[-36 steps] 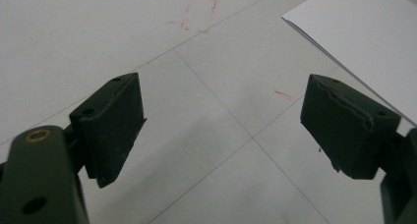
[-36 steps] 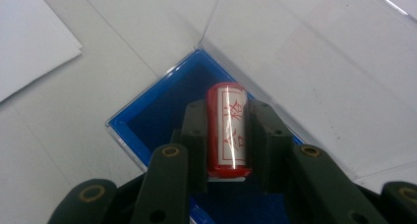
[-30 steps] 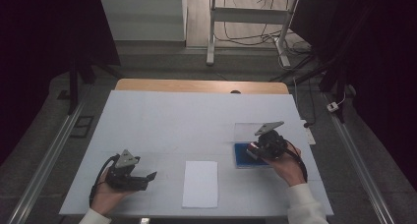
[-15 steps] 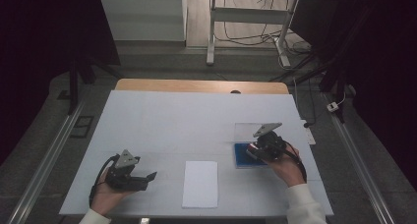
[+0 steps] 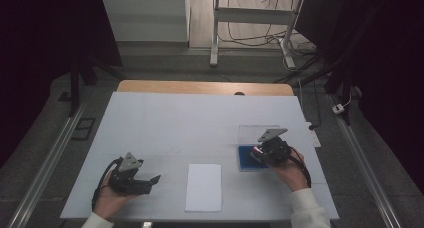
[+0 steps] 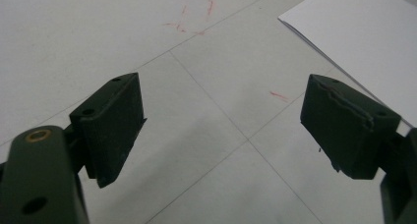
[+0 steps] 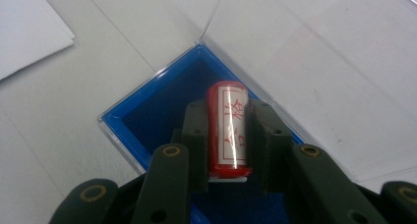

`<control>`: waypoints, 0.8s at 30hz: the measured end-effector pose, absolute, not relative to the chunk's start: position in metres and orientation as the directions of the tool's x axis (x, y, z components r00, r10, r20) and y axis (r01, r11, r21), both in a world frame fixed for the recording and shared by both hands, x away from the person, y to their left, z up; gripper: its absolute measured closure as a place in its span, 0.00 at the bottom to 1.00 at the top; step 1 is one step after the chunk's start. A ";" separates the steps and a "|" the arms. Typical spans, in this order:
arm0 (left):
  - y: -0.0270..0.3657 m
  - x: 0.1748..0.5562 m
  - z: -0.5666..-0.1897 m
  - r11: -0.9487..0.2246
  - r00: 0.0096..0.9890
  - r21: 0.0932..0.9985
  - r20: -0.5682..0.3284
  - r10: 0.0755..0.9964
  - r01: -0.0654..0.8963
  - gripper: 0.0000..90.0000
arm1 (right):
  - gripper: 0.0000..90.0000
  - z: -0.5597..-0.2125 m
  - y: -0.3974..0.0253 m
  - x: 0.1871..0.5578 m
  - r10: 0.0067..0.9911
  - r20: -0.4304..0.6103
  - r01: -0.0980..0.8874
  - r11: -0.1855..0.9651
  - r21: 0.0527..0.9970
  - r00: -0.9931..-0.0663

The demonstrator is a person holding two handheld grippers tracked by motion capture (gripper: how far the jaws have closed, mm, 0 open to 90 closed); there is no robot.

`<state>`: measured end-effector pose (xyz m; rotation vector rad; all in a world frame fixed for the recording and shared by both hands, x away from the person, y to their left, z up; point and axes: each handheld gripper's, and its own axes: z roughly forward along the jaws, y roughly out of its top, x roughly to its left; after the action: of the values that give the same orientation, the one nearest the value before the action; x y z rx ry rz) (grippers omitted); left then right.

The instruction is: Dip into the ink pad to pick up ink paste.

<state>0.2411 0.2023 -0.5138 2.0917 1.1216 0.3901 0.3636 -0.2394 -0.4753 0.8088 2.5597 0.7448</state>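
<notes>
Right gripper clamps a red stamp over the blue tray (clear-rimmed); left gripper gapes, empty.

We found the high view dim and soft, its corners falling to near black, while the white table was the brightest area. In the left gripper view the near jaws were blurred and cast faint shadows on the surface. In the right gripper view a thin streak of glare ran along the red cylinder, and the clear lid showed pale reflections.
</notes>
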 end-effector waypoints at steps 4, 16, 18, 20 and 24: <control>0.203 0.241 -0.514 -0.361 0.574 0.715 -0.069 0.816 0.599 0.19 | 0.78 -0.475 -0.238 0.363 0.610 -0.176 0.423 0.701 0.574 -0.773; 0.203 0.241 -0.514 -0.362 0.573 0.716 -0.066 0.817 0.597 0.19 | 0.78 -0.477 -0.241 0.363 0.621 -0.161 0.431 0.684 0.588 -0.767; 0.203 0.241 -0.514 -0.362 0.574 0.716 -0.066 0.816 0.598 0.19 | 0.78 -0.477 -0.241 0.363 0.622 -0.157 0.432 0.681 0.591 -0.767; 0.203 0.241 -0.513 -0.361 0.573 0.716 -0.065 0.817 0.597 0.19 | 0.78 -0.478 -0.242 0.363 0.626 -0.154 0.432 0.675 0.598 -0.765; 0.204 0.241 -0.512 -0.362 0.575 0.719 -0.063 0.816 0.593 0.19 | 0.78 -0.478 -0.241 0.361 0.626 -0.164 0.427 0.677 0.599 -0.763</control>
<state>0.2407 0.2036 -0.5119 2.0890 1.1190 0.3982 0.3613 -0.2409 -0.4779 0.8278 2.5350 0.7757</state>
